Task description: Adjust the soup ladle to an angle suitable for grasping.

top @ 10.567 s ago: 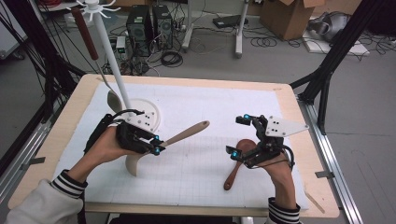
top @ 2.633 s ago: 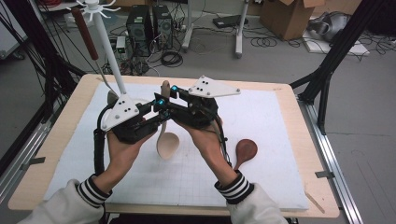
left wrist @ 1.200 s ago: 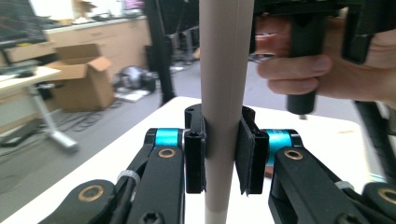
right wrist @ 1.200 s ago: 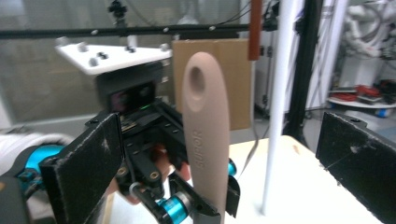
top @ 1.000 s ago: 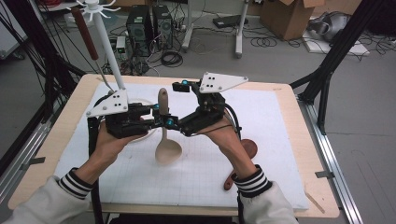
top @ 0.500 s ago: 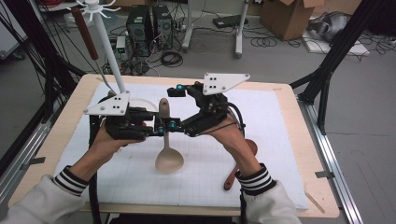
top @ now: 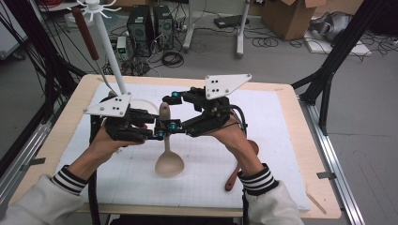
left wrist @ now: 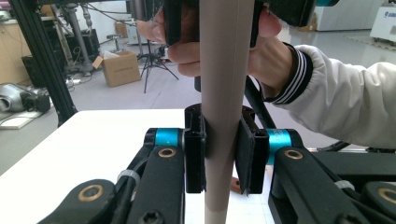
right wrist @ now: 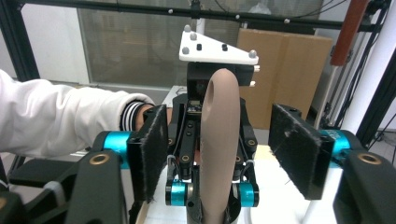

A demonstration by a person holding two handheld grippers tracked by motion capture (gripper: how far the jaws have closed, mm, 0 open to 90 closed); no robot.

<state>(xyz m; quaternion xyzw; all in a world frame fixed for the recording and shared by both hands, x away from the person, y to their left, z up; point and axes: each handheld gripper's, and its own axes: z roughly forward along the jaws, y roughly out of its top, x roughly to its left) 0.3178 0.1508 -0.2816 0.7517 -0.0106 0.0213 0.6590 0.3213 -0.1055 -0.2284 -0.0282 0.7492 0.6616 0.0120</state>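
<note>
A pale wooden spoon hangs upright, bowl down just above the white mat. My left gripper is shut on the middle of its handle, the pads pressing both sides. My right gripper faces it from the right, its jaws on either side of the handle's top end. Those jaws have just been closing, and gaps still show between the pads and the handle. The left gripper shows behind the spoon in the right gripper view.
A dark brown spoon lies on the mat by the right forearm. A white utensil stand with hooks rises at the table's back left, a brown-handled tool hanging from it. Floor clutter and black frame legs surround the table.
Over the last second the right jaws have narrowed around the top of the spoon handle. Both hands and the spoon have kept their place. Earlier, the left gripper lifted the spoon off the mat.
</note>
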